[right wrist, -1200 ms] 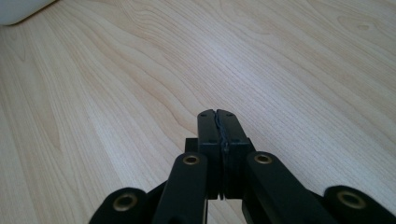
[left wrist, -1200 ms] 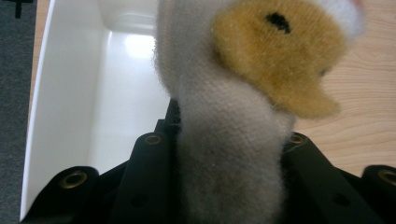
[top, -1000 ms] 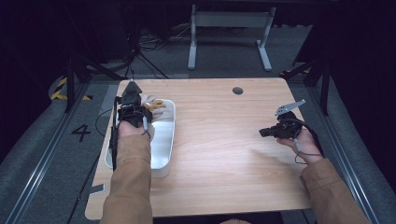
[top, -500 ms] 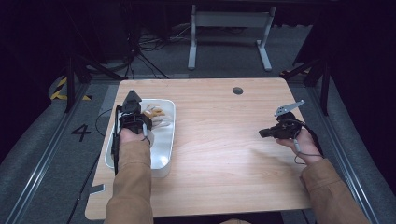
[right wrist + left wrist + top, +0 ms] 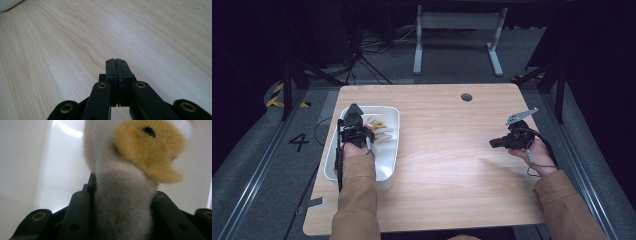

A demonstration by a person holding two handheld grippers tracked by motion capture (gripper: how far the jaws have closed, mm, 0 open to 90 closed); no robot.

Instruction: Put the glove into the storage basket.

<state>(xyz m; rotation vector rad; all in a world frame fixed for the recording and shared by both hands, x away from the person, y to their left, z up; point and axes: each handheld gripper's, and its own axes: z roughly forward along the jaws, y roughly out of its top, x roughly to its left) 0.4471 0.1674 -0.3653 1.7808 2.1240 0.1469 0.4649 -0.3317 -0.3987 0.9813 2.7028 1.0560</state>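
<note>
Left gripper (image 5: 354,120) clamped on a white plush toy (image 5: 120,195) with yellow patch, low inside the white tray (image 5: 388,165) at the tabletop's (image 5: 447,165) left edge. Tray walls close around. Right gripper (image 5: 116,62) pressed together, empty, near the right edge, well apart.

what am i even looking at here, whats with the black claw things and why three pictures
A person sits at a wooden table with a hand-held two-jaw gripper in each hand. The wide picture comes from a camera above, looking down on the table. The other two come from small cameras riding on the grippers, looking along their black jaws.

The left gripper is over a white tray and is shut on a soft plush toy, whitish with a yellow patch, squeezed between the jaws. Its close-up shows the tray's white inside behind the toy.

The right gripper is shut on nothing and sits low over bare wood at the table's other side.
</note>
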